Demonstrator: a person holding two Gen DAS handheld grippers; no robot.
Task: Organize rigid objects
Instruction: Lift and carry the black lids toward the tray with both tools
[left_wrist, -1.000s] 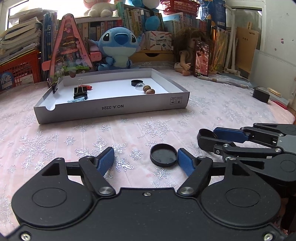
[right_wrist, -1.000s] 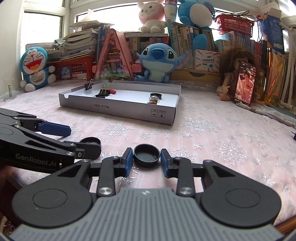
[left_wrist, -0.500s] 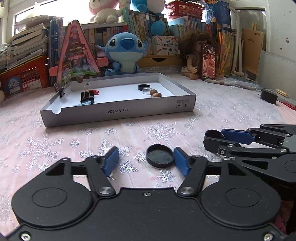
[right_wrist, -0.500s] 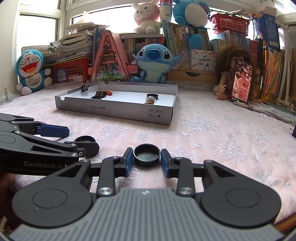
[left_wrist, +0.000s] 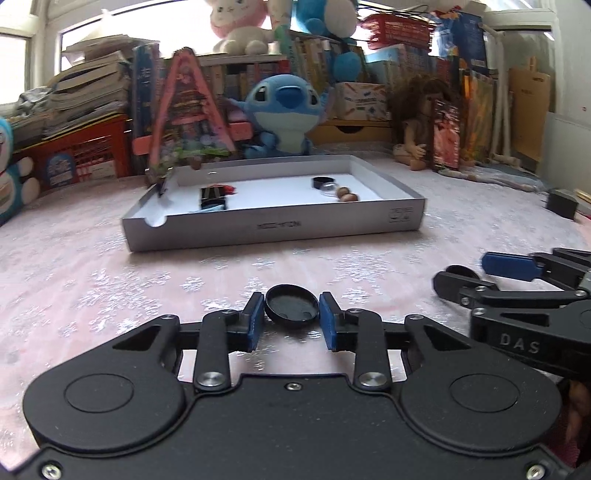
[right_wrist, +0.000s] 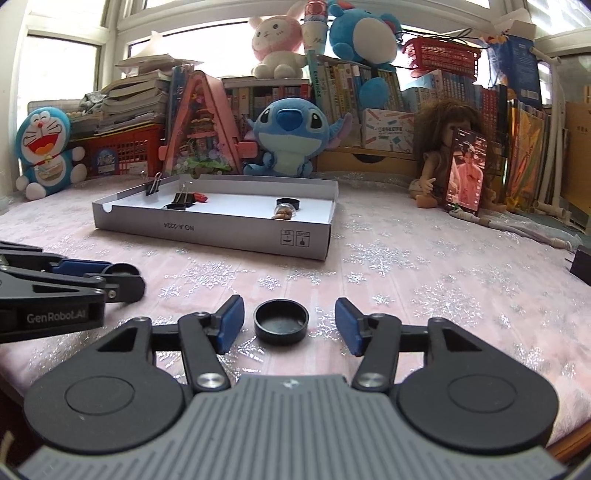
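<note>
We saw the left gripper (left_wrist: 291, 319) closed tight on a small round black plastic lid (left_wrist: 291, 307). Its two blue pads (left_wrist: 255, 325) pressed on the lid's sides, and the lid tipped up a little above the pink cloth with silver snowflakes (left_wrist: 92, 266).

The right gripper (right_wrist: 290, 325) was opening. Its blue pads (right_wrist: 231, 325) stood apart from a second small round black cap (right_wrist: 280, 322), which sat flat on the cloth between them, hollow side up. The pads did not touch it.

Farther back, a flat grey cardboard box lid (right_wrist: 221, 236) lay on the cloth. Inside it we saw black binder clips (right_wrist: 183, 199), one more black cap (right_wrist: 290, 203), and small brown round things (left_wrist: 345, 194) near a clear dome (left_wrist: 328, 188). A blue plush toy (right_wrist: 290, 136) sat behind the box lid, by the books.
</note>
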